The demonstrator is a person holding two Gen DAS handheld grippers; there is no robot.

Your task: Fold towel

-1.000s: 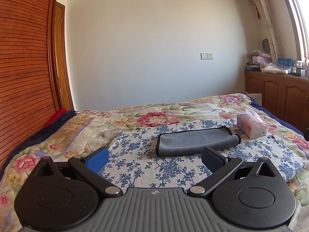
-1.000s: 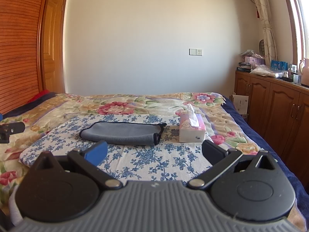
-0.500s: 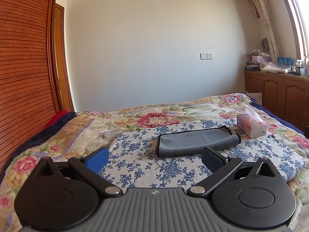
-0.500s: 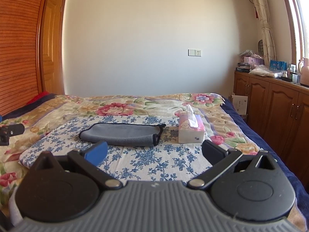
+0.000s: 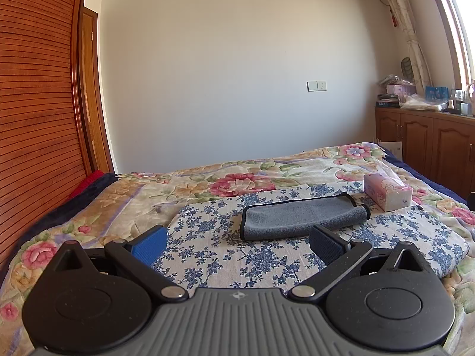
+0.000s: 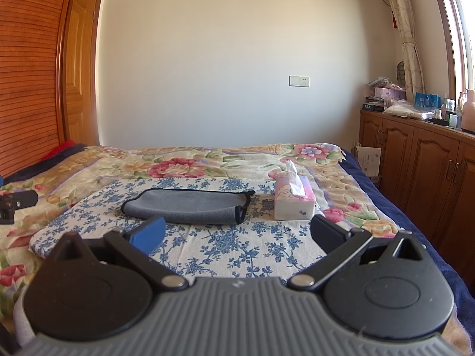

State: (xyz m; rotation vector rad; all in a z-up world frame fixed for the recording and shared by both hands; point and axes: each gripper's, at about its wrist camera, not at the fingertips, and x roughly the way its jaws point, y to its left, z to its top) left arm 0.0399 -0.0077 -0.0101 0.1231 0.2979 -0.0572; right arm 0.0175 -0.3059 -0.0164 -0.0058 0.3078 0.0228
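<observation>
A grey towel with a dark edge [image 5: 299, 215] lies folded in a long strip on a blue-flowered white cloth [image 5: 225, 255] on the bed. It also shows in the right wrist view [image 6: 190, 206]. My left gripper [image 5: 237, 243] is open and empty, held above the cloth short of the towel. My right gripper [image 6: 237, 234] is open and empty, also short of the towel. A bit of the left gripper [image 6: 16, 203] shows at the left edge of the right wrist view.
A pink and white tissue box [image 5: 387, 191] stands just right of the towel; it shows in the right wrist view [image 6: 292, 200] too. The bed has a floral quilt [image 5: 237, 178]. Wooden cabinets [image 6: 415, 160] line the right wall. A slatted wooden headboard [image 5: 32, 118] is at the left.
Almost nothing has changed. Both grippers stay open and drift only slightly; the towel lies as before.
</observation>
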